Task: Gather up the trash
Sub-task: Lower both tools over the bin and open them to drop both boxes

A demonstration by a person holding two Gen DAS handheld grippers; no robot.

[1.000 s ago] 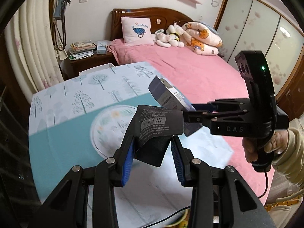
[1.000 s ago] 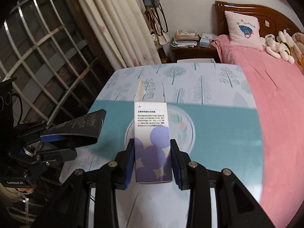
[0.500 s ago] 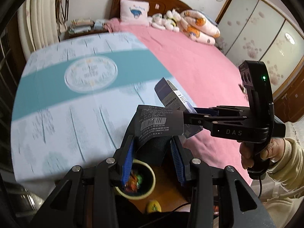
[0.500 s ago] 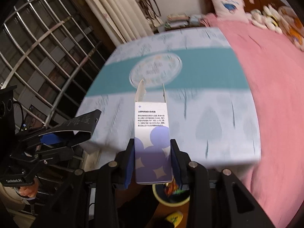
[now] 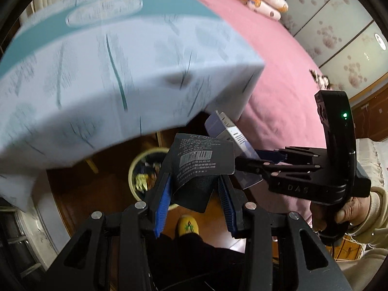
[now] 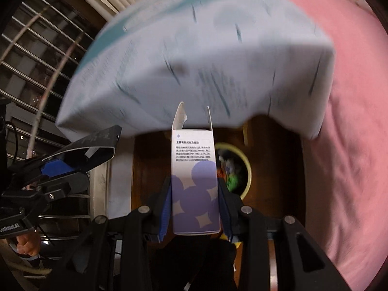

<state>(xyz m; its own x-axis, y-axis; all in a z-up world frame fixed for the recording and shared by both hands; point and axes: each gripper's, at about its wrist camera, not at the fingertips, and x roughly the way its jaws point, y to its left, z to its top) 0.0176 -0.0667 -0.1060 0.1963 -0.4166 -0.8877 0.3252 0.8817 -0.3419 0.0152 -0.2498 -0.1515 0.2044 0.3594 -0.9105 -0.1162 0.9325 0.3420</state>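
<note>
My left gripper (image 5: 196, 195) is shut on a black wrapper with a barcode (image 5: 198, 169); it also shows in the right wrist view (image 6: 97, 145). My right gripper (image 6: 195, 201) is shut on a white and purple carton (image 6: 194, 181) with its top flaps open; the carton shows in the left wrist view (image 5: 230, 140) too. Both are held in the air above a pale yellow trash bin (image 5: 140, 169) on the floor, with trash inside. In the right wrist view the bin (image 6: 242, 169) lies just right of the carton.
The table with the blue tree-print cloth (image 5: 109, 72) overhangs just beyond the bin. The pink bed (image 5: 278, 77) lies to the right. A yellow slipper (image 5: 188, 225) is on the wooden floor. Window bars (image 6: 36, 60) stand at the left.
Both grippers have tilted down and drawn back from over the table to beyond its edge. The floor and trash bin have come into view beneath them. Both items stay gripped.
</note>
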